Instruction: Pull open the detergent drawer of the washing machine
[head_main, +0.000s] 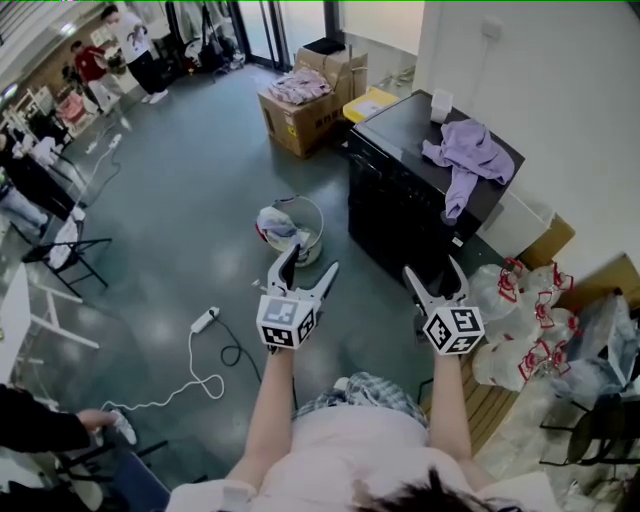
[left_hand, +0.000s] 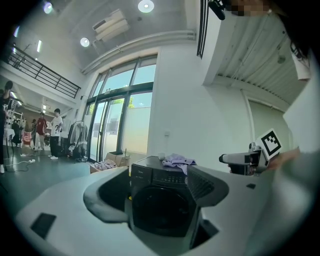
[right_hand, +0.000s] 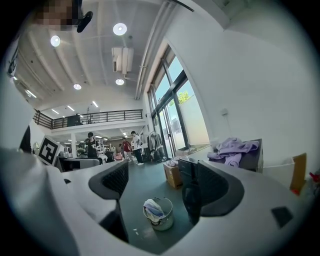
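Plainly empty, left gripper (head_main: 311, 260) jaws wide apart, right gripper (head_main: 432, 268) likewise

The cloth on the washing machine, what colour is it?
The cloth is light purple, clearest in head view.

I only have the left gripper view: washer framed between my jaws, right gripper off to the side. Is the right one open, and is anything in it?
Observer: Open, nothing in it. In its own view the right gripper frames only floor and a bucket.
Operator: Either gripper on the washer yet?
Observer: No. The head view shows the left gripper and the right one both held short of the washing machine.
Operator: Is that bucket in the way?
Observer: Likely not. It stands on the floor left of the machine, ahead of the left gripper, with cloth in it.
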